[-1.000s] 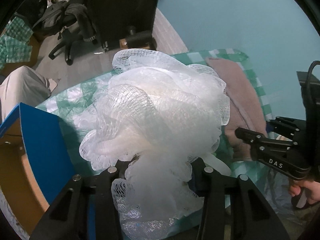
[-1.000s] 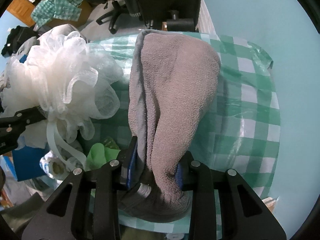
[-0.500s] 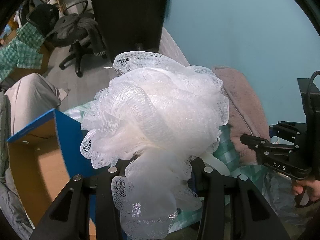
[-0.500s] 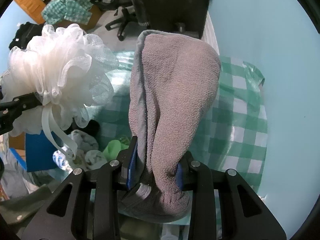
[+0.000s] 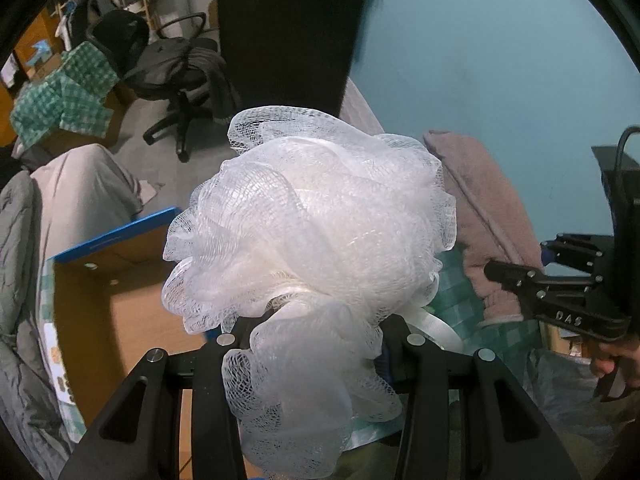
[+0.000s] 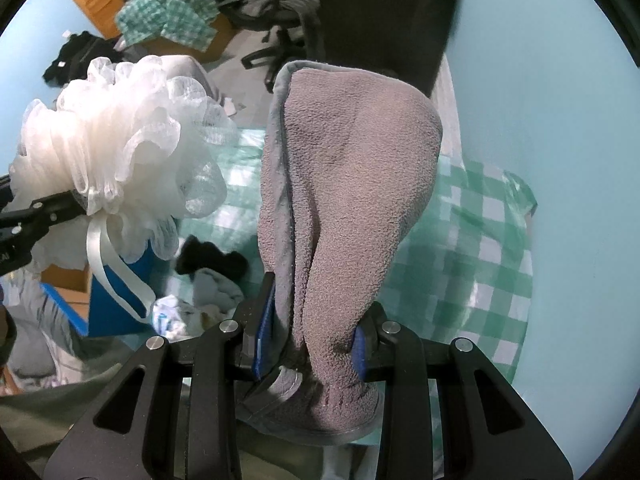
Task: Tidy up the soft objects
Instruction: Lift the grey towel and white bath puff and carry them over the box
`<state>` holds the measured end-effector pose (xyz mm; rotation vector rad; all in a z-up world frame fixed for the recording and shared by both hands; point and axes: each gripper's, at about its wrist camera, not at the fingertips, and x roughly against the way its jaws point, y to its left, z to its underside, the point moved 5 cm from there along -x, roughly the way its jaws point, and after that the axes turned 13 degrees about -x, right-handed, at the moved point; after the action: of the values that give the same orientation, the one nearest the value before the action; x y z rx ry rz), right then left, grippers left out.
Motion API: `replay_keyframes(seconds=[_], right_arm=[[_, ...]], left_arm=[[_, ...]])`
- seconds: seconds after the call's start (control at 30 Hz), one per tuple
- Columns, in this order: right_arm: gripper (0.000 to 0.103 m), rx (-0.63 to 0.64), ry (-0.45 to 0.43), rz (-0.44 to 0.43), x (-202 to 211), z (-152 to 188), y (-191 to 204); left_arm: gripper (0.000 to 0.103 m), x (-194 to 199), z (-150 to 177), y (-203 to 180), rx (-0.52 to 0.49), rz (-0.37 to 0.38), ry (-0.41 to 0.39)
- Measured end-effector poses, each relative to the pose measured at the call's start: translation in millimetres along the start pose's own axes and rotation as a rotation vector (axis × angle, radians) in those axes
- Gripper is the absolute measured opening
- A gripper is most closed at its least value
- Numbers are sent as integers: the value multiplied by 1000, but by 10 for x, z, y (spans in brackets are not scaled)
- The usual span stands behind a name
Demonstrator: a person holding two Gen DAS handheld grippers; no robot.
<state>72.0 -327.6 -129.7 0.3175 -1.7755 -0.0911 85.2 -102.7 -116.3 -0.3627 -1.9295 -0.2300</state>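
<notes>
Both loads lifted, box at left.
Keep the left hand-held gripper clamped on the pouf and the right hand-held gripper on the towel; lower the pouf in fully before letting go.

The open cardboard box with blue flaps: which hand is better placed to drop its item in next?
Left, probably. The left gripper, shut on the white mesh pouf, has the box directly beside it. The right gripper holds the grey towel over the checked cloth.

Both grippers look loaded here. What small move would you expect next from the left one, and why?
Probably a short swing left and down, toward the open blue-sided cardboard box. The left gripper is clamped on the white mesh bath pouf in the air, and the box gapes just below-left. The right gripper holds the grey towel.
</notes>
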Motion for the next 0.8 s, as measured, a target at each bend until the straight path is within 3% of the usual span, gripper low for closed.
replay_keyframes(seconds=[0.8], right_arm=[[31, 225, 9, -110, 16, -137, 1287]], left_arm=[[43, 398, 672, 917, 217, -104, -7]])
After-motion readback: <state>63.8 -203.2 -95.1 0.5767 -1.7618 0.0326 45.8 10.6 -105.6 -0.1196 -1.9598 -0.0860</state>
